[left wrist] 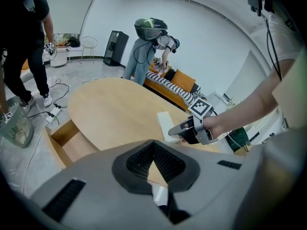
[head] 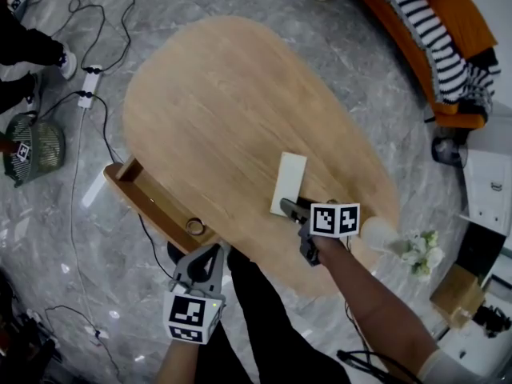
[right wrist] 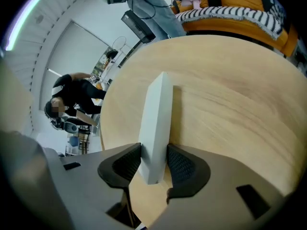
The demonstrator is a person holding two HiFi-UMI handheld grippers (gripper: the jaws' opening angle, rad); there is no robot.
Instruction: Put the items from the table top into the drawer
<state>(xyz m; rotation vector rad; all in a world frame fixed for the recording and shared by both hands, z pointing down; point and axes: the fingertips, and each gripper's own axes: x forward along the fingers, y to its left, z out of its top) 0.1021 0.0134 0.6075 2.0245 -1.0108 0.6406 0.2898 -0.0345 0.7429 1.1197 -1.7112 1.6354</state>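
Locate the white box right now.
Head view: the white box lies on the table, right of centre near the person's edge, its near end clamped by the right gripper; the open drawer is to its left.

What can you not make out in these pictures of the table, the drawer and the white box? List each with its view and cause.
- Drawer: head view, the table top covers most of its inside.
- Ring in the drawer: head view, too small to identify.
- White box: head view, the right gripper, closed on it, hides its near end.
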